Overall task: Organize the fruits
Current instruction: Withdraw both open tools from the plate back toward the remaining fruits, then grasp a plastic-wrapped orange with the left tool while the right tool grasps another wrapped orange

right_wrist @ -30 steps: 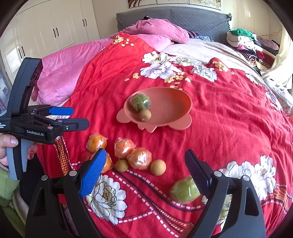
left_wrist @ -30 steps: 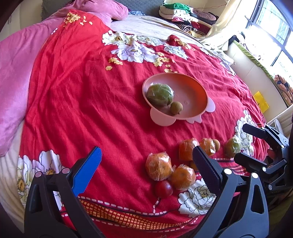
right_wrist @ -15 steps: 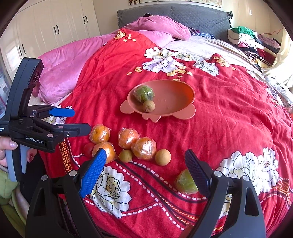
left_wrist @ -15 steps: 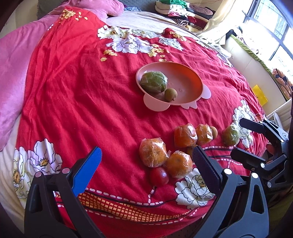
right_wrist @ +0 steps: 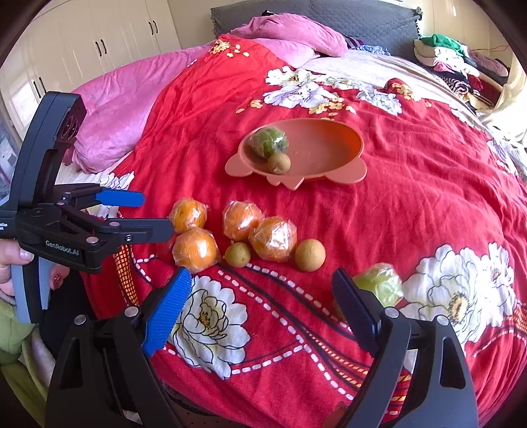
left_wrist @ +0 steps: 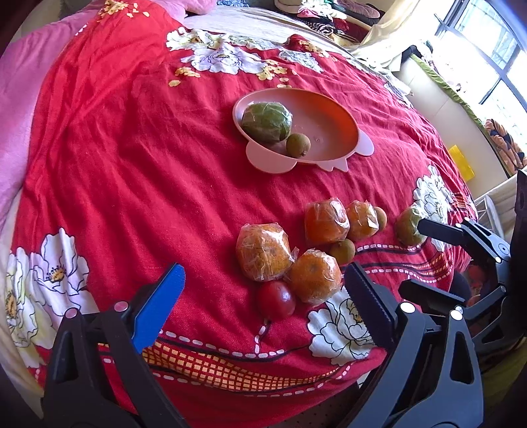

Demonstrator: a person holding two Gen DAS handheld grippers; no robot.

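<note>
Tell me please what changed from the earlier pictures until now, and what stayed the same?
The left gripper came down closer to the oranges and the tomato; its jaws are open and hold nothing. The right gripper hardly moved and is open, empty, near the green fruit. Nothing was taken or let go. The plate holds the same two fruits, and the loose fruits lie as before.

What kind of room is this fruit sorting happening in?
Almost certainly a bedroom. The fruit lies on a bed under a red floral bedspread, with a pink pillow against a grey padded headboard, white wardrobe doors behind, and folded clothes piled at the far corner.
</note>
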